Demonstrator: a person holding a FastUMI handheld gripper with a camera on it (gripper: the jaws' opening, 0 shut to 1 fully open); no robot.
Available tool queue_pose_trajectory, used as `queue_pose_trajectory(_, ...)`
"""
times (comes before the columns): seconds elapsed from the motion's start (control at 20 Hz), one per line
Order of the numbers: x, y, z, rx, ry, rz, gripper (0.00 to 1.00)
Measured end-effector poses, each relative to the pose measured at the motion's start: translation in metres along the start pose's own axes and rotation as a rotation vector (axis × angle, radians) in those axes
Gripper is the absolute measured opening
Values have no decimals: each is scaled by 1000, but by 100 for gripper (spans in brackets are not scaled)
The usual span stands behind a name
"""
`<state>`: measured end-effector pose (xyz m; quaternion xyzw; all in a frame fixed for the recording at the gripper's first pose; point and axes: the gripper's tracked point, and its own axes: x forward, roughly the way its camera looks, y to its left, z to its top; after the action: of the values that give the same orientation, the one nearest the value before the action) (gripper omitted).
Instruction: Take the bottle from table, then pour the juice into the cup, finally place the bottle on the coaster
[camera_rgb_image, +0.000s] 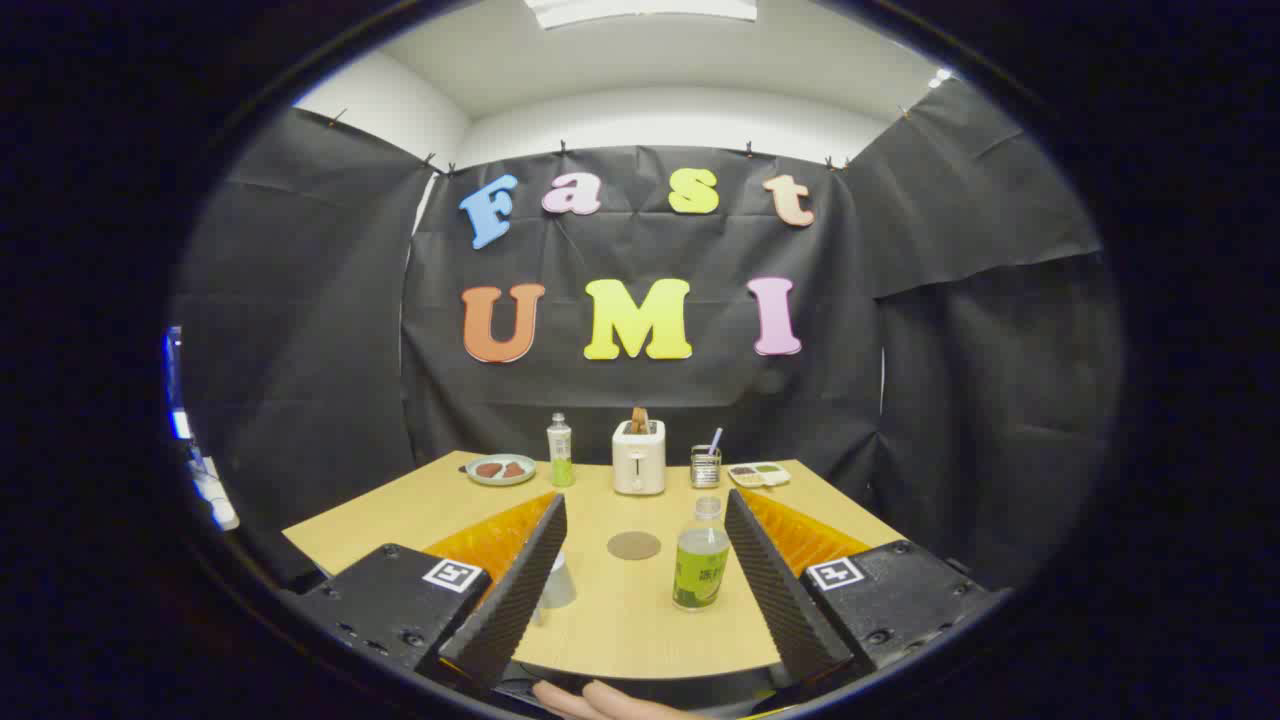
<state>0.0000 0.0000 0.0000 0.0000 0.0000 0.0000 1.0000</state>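
Observation:
A small clear bottle (701, 555) with a green label and green juice stands upright on the wooden table (640, 620), between my fingers and close to the right one. A clear cup (556, 582) stands by the left finger, partly hidden behind it. The round brown coaster (634, 545) lies flat beyond the cup, left of the bottle. My gripper (645, 510) is open wide, and neither finger touches the bottle.
At the far edge of the table stand a plate with brown pieces (500, 469), a second green bottle (560, 451), a white toaster (639, 455), a metal cup with a straw (706, 465) and a small tray (759, 474). A hand (600, 700) shows under the gripper.

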Motion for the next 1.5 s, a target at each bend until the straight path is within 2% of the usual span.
queue_pose_trajectory(0.3, 1, -10, -2, -1, -15, -19, 100)
queue_pose_trajectory(1.0, 11, -15, -11, 21, -34, -3, 100)
queue_pose_trajectory(1.25, 26, -21, -15, 11, -51, -28, 100)
queue_pose_trajectory(1.5, 61, -22, -45, -39, -14, -53, 100)
